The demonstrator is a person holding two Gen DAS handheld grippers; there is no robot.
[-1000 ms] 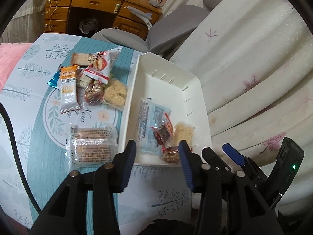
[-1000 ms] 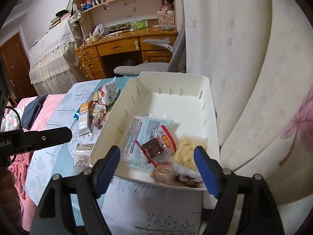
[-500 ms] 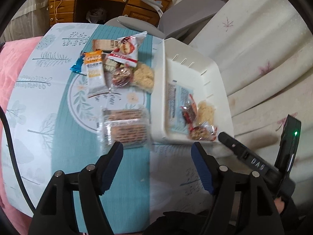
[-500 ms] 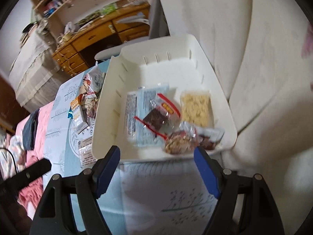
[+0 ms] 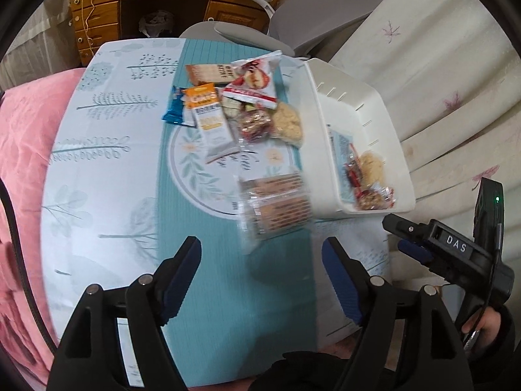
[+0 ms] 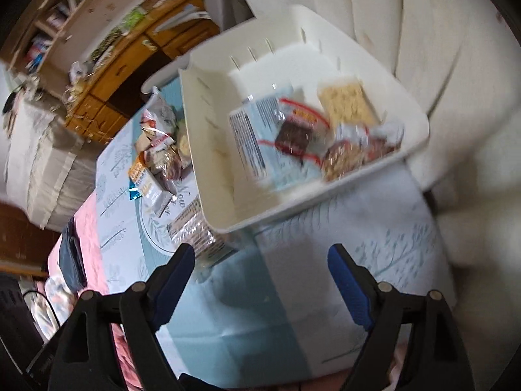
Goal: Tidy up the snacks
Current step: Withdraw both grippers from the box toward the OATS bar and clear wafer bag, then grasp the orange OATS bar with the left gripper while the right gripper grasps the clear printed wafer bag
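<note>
A white bin point(image 5: 364, 123) at the table's right edge holds several snack packs: a light blue pack point(image 6: 257, 137), a red-edged brownie pack point(image 6: 294, 135), a yellow cracker point(image 6: 346, 104). A pile of snacks point(image 5: 234, 110) lies left of the bin, with an orange bar point(image 5: 210, 120) and a red-white bag point(image 5: 255, 81). A clear pack of biscuits point(image 5: 276, 208) lies nearer, by the bin's near left corner. My left gripper point(image 5: 260, 273) is open and empty, above the tablecloth short of that pack. My right gripper point(image 6: 260, 277) is open and empty, short of the bin.
The table has a teal and pale blue leaf-print cloth point(image 5: 123, 176). A pink cover point(image 5: 22, 137) lies to the left. A cream curtain point(image 5: 439, 65) hangs right of the bin. A grey chair point(image 5: 312, 9) and a wooden desk point(image 5: 136, 3) stand beyond.
Both grippers have pulled back from the bin toward the near table edge. The left jaws have opened wide and swung left toward the clear biscuit pack. The right view has tilted.
</note>
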